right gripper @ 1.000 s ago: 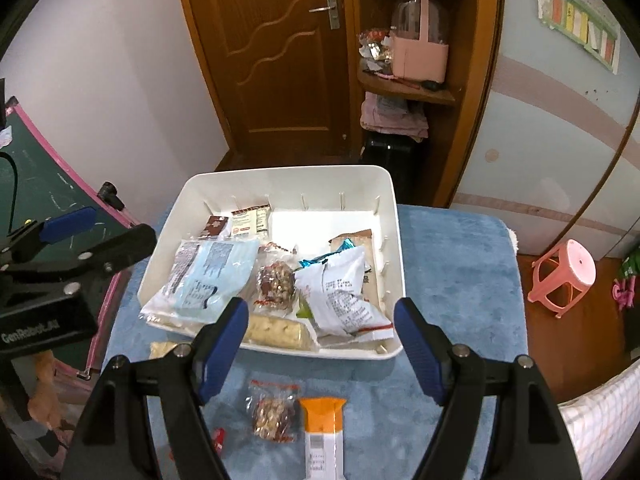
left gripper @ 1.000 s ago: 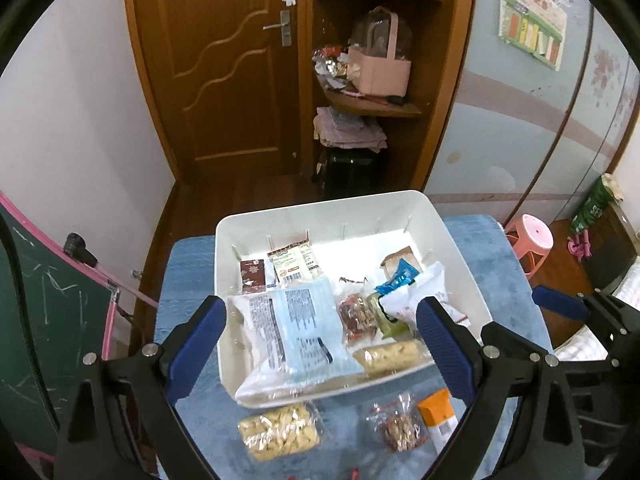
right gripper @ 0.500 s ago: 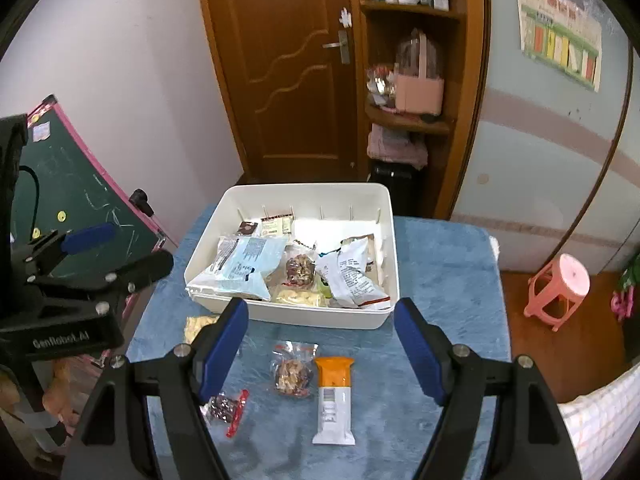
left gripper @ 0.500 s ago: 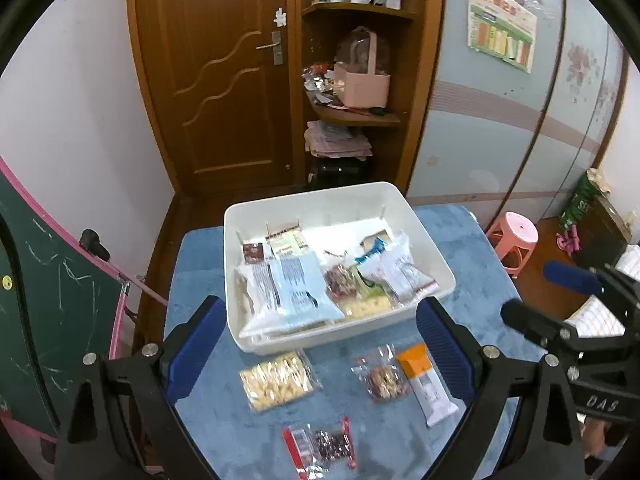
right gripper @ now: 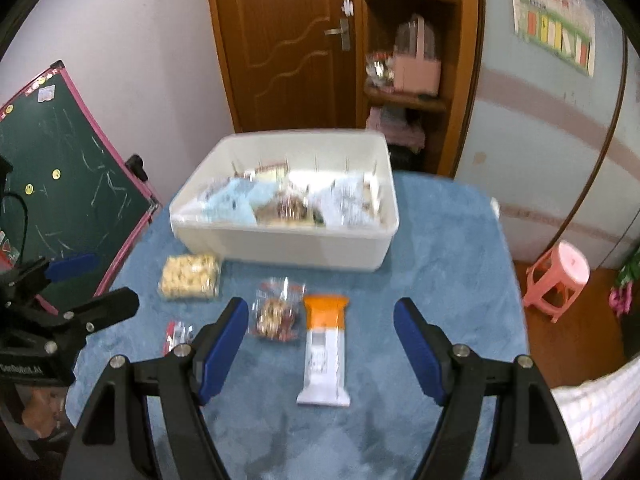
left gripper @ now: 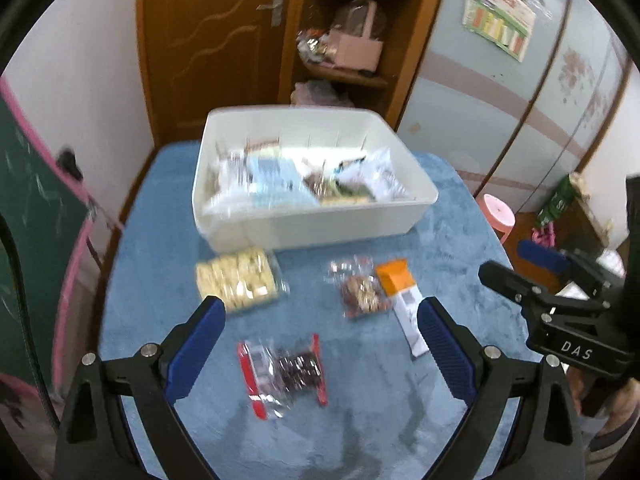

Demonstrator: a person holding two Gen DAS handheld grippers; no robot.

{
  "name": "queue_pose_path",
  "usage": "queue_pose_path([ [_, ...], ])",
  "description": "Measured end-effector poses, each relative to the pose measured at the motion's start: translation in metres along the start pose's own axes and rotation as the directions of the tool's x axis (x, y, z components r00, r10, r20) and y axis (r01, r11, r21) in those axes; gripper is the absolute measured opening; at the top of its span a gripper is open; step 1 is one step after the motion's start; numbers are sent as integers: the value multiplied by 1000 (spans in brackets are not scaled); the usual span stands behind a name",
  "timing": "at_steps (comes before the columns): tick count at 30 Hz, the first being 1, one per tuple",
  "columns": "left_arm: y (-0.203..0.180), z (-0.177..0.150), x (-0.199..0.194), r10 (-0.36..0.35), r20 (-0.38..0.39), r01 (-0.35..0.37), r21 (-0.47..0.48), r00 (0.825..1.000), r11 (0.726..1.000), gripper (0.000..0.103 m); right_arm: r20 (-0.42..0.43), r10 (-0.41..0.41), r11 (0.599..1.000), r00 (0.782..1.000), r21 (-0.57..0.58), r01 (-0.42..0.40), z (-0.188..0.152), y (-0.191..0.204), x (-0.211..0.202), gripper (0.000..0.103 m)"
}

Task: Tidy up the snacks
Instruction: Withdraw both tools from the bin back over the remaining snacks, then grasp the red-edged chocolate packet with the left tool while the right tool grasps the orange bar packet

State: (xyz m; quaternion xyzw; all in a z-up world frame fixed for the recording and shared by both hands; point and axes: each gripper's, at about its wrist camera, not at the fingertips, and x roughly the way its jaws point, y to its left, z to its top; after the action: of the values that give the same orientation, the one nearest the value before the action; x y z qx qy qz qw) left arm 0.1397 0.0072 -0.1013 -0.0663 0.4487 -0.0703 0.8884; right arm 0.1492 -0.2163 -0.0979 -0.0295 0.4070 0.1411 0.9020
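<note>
Blue worktop (right gripper: 440, 280) fills the scene, and at its far side sits the white bin (right gripper: 288, 246), already loaded with packets, so that reads as the collection point for the snacks. Four items are left out on the cloth in front of it, presumably waiting their turn. Biggest is the cracker pack (left gripper: 237, 279), lying flat just beside the bin's near wall. Next, the orange-and-white bar (right gripper: 325, 345), its long axis running from the bin toward the camera, orange end pointing at the bin. Beside it lies the clear nut pouch (right gripper: 276, 312), touching or almost touching it. Nearest is the red-edged packet (left gripper: 285, 369). Left tongs (left gripper: 319, 346) spread wide above that packet, holding nothing; right tongs (right gripper: 321, 346) gape over the bar, also empty.
</note>
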Motion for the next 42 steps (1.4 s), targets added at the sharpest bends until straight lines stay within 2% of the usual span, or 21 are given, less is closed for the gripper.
queue_pose_path([
  [3,13,-18,20,-33,-50,30,-71,998,997,96,-40,15,1000,999,21,-15,-14,-4,14,76],
  [8,27,-46,48,-31,-123,13,-143,992,990,96,-89,5,1000,996,20,-3,-31,-6,31,76],
  [15,32,-65,74,34,-203,-59,-120,979,991,96,-141,11,999,990,40,-6,-47,-12,55,76],
  [23,38,-74,102,51,-301,-96,-138,952,986,96,-179,25,999,984,37,-19,-57,-12,74,76],
  [31,43,-75,119,112,-339,-172,-150,934,974,97,-193,34,999,981,42,-27,-58,-15,85,76],
  [33,41,-74,124,141,-345,-197,-135,928,971,97,-199,37,998,979,49,-28,-57,-17,90,76],
  [35,34,-74,132,162,-350,-217,-122,923,969,102,-206,40,998,978,55,-29,-57,-19,94,76],
  [39,23,-76,140,229,-345,-269,-73,910,960,103,-218,32,999,975,49,-22,-55,-19,105,76],
  [42,22,-76,140,227,-338,-270,-85,913,959,103,-229,26,999,973,47,-16,-55,-20,113,76],
])
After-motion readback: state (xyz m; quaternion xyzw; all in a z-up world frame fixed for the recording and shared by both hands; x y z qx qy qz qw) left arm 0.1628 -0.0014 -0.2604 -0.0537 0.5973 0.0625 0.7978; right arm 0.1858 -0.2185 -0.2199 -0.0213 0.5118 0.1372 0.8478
